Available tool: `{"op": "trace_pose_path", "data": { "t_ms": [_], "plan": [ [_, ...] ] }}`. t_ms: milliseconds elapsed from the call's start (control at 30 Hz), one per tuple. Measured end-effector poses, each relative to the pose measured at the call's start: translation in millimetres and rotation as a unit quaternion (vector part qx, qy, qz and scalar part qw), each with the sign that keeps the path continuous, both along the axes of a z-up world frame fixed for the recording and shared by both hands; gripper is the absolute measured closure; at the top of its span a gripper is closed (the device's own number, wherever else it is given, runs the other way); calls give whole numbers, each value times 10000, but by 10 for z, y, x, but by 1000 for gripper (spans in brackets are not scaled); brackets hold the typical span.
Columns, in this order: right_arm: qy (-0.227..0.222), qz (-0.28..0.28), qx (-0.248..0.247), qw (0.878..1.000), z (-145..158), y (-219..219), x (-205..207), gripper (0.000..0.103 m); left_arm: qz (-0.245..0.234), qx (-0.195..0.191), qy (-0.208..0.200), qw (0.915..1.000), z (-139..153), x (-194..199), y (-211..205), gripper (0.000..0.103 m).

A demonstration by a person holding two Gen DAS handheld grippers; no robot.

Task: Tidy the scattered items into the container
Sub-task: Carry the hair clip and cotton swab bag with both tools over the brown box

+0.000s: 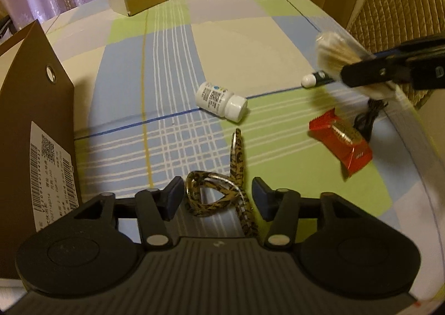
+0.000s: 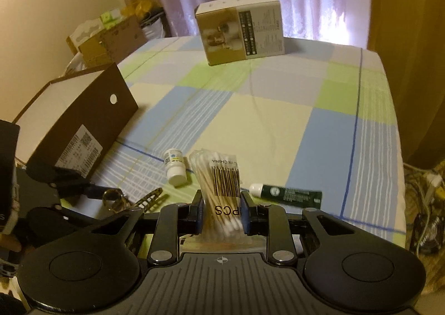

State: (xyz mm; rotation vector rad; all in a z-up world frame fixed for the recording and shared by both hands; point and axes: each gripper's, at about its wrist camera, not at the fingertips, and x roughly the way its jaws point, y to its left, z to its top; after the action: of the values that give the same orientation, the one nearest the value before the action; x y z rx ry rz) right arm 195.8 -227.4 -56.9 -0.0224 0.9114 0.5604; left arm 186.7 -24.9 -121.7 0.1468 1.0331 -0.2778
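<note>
The brown box (image 2: 75, 120) sits open at the tabletop's (image 2: 278, 109) left. Right gripper (image 2: 221, 216) pinches the bag of cotton swabs (image 2: 219, 184); its slippery film could slide out. Left gripper (image 1: 217, 198), fingers spread, straddles the patterned glasses (image 1: 222, 189), which could snag.

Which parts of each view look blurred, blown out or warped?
Left wrist: the right gripper and its cotton swab pack are motion-smeared, and the table edge bows. Right wrist: the curtain glares white, the frame corners are black, and the brown box stays sharp.
</note>
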Motion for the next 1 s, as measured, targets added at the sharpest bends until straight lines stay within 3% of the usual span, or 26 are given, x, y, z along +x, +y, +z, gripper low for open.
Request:
{"op": "trace_pose_path", "data": {
  "t_ms": [67, 167, 600, 1000],
  "plan": [
    [72, -77, -5, 9999, -7, -10, -44, 80, -14, -19, -49, 10000, 13, -26, 14, 67],
    [183, -161, 26, 9997, -20, -21, -132, 80, -16, -107, -61, 9999, 54, -56, 56, 70],
    [391, -111, 184, 9990, 87, 98, -507, 80, 44, -259, -135, 9996, 375, -378, 255, 70],
    [496, 328, 192, 9980, 205, 519, -886, 80, 171, -559, -306, 9978, 733, -881, 671, 70]
  ]
}}
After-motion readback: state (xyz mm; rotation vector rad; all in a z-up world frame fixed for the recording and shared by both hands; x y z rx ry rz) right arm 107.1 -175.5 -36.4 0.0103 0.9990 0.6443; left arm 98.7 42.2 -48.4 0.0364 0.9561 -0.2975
